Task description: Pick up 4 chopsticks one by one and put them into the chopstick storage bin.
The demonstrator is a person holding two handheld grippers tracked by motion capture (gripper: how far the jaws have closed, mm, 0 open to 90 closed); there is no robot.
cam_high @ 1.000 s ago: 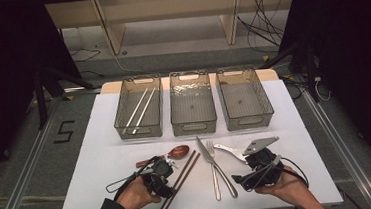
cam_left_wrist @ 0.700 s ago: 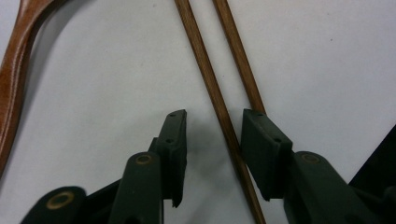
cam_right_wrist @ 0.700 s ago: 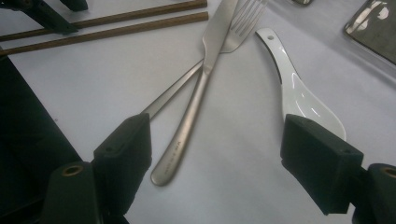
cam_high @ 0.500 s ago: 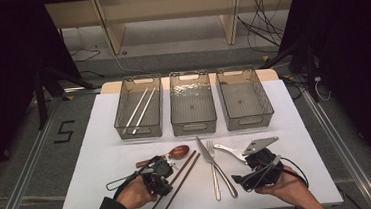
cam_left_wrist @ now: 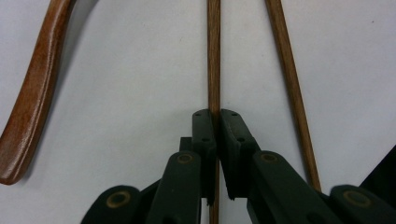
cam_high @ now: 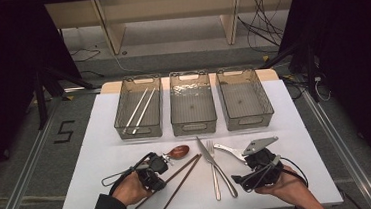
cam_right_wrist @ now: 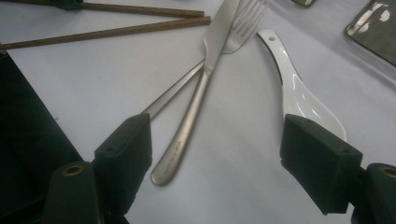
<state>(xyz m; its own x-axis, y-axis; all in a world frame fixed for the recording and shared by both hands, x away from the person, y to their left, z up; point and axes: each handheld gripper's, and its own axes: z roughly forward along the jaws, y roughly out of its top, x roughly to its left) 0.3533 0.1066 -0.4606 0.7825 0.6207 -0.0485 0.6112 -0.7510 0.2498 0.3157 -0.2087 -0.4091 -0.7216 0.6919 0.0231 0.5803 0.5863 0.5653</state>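
White tabletop (cam_high: 106,141) work: left gripper (cam_left_wrist: 216,122) has just pinched shut on one wooden chopstick (cam_left_wrist: 214,56) (right gripper (cam_right_wrist: 215,158) gapes, empty), so lifting comes next.

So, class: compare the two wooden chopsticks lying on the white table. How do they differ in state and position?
The clamped chopstick sits between the left gripper's closed fingers, which have just shut on it; the free chopstick lies untouched beside them. The clamped chopstick is the one nearer the wooden spoon; the free chopstick lies on its far side. In the left gripper view they splay apart rather than lying parallel. Both are slim, dark brown sticks resting on the white table.
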